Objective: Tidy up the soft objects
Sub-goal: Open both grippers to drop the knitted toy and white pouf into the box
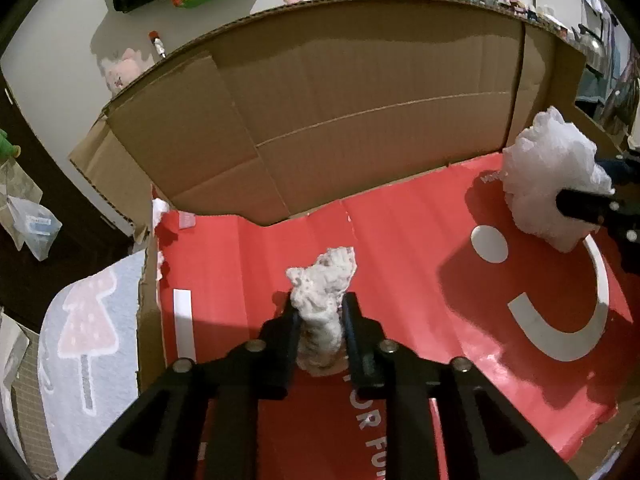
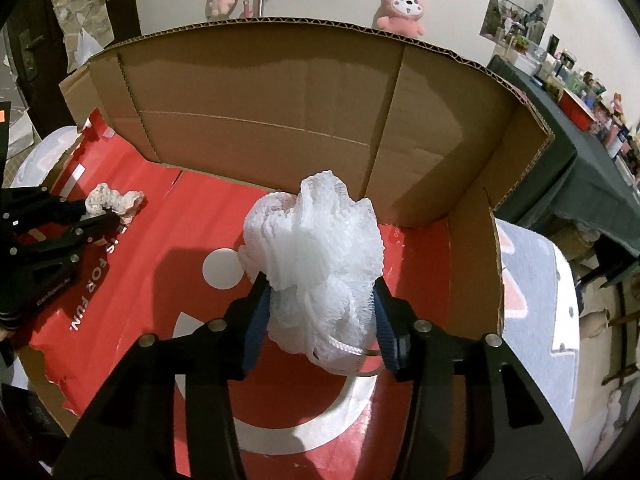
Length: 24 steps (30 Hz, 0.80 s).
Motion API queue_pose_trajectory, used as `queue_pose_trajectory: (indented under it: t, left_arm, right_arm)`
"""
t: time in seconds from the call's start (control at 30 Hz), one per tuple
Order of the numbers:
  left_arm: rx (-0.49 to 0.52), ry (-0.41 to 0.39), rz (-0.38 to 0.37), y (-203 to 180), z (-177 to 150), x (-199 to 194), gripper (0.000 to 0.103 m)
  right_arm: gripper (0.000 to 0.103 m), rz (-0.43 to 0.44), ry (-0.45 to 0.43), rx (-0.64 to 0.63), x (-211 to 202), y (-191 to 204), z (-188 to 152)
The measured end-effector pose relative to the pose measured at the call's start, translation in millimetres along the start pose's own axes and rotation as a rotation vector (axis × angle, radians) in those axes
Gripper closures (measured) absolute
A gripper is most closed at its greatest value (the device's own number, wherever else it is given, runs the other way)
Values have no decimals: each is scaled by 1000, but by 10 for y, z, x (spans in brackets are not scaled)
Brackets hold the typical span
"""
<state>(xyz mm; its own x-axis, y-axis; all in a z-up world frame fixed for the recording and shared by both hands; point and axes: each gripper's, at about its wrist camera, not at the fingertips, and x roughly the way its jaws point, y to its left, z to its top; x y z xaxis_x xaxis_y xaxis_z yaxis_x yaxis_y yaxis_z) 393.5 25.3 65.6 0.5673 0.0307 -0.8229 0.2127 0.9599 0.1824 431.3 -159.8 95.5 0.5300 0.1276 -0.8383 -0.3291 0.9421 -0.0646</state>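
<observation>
My left gripper (image 1: pixel 320 308) is shut on a cream fuzzy scrunchie (image 1: pixel 322 280), held low over the red floor (image 1: pixel 400 248) of an open cardboard box (image 1: pixel 320 80). It also shows at the left of the right wrist view, the scrunchie (image 2: pixel 116 200) in the left gripper (image 2: pixel 102 216). My right gripper (image 2: pixel 320 300) is shut on a white mesh bath pouf (image 2: pixel 316 248) above the red floor (image 2: pixel 140 280), near the box's right wall (image 2: pixel 472 280). In the left wrist view the pouf (image 1: pixel 552 176) and the right gripper (image 1: pixel 588 188) show at the right edge.
The box's brown back wall (image 2: pixel 280 92) stands close ahead. Pink plush toys (image 2: pixel 402 10) lie on the floor behind it. A pale mushroom-print rug (image 1: pixel 80 340) lies left of the box. A cluttered table with a dark cloth (image 2: pixel 580 128) stands at the right.
</observation>
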Motion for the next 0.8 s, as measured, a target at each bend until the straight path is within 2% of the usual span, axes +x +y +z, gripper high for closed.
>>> queue_pose_trajectory:
  t: [0.23,0.37,0.47,0.6,0.7,0.8]
  left_arm:
    - [-34,-47,-33,49,5,-145,53]
    - [-59,-88,-61,73,-30,-292,35]
    - [-83,-134,-85,94,-78,-474,28]
    - [-118,-192,-104,124,-137,-749,20]
    - [-145,-248,-118,129,-219,-1026,7]
    - [-160,-309,-113,139,-313,-1306,3]
  right_arm:
    - [41,-14,-11,-21,-44,32,-20]
    - [34,-14,-36,-20,-142,31,-33]
    - [32,-5,-57,-6,-260,16,-43]
    - [31,-4,-100,11,-504,17,-70]
    - [22,11,-150,27,-758,24,-117]
    - [20,20,-212,41,-1054,46,-204]
